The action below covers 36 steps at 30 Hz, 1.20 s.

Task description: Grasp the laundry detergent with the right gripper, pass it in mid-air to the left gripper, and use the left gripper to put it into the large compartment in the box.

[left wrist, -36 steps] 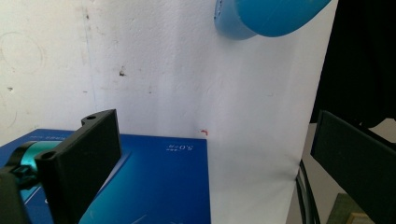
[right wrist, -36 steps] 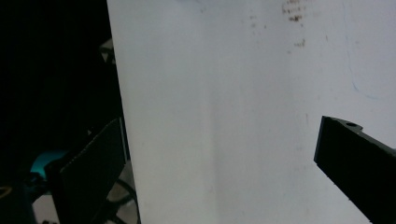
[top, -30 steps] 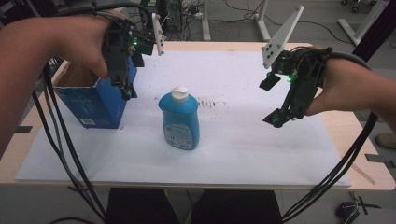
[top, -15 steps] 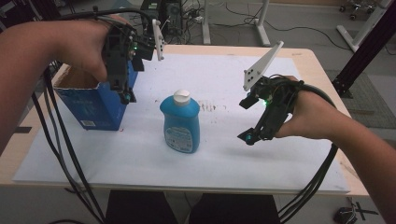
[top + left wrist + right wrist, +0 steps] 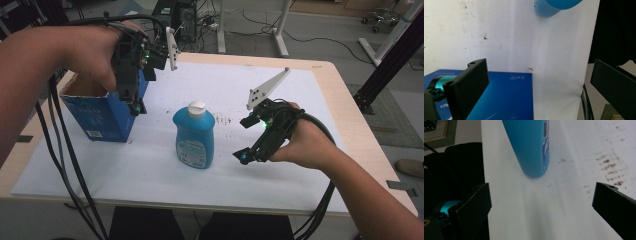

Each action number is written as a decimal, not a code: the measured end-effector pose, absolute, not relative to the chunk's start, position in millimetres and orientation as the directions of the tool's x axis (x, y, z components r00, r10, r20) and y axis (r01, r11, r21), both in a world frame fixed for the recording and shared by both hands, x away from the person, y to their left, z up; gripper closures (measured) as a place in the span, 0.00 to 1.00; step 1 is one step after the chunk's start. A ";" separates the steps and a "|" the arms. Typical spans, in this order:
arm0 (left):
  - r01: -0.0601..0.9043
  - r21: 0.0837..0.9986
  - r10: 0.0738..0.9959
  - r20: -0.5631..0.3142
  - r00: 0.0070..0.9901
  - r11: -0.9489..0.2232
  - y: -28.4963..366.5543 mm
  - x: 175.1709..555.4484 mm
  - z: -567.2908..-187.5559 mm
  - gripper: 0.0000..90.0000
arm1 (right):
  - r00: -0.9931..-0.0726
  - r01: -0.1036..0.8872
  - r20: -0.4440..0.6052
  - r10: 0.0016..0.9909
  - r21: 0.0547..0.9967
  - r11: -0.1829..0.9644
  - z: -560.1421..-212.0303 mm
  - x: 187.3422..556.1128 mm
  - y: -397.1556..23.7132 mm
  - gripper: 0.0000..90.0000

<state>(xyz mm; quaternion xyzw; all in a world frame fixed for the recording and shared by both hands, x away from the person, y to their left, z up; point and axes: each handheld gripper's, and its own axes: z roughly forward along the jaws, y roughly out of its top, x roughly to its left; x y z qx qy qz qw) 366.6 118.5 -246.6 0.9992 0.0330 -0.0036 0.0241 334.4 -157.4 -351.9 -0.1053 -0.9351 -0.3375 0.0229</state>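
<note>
A: What writing can be read?

B: On the box [image 5: 102, 112] I read only "5.0"; the bottle [image 5: 194, 135] label is too small.

A: How many things?

B: One blue bottle with white cap, standing at the center of the white sheet [image 5: 280, 95]. One open blue box at 9 o'clock from it; its inside is hidden.

A: The tongs?

B: Left gripper [image 5: 136, 102] is spread above the box. Right gripper [image 5: 245, 140] is spread at 3 o'clock, near the bottle, not touching.
</note>
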 end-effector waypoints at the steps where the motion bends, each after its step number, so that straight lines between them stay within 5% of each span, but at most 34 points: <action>1: 0.067 0.049 0.067 -0.008 0.998 -0.997 118.5 366.4 -246.5 0.02 | -0.976 0.216 0.115 0.185 0.631 0.745 -353.6 334.6 -155.2 0.02; 36: 0.065 0.068 0.065 -0.003 0.998 -0.996 122.7 366.4 -245.9 0.02 | -0.960 0.270 0.173 0.219 0.770 0.578 -403.7 330.8 -98.7 0.02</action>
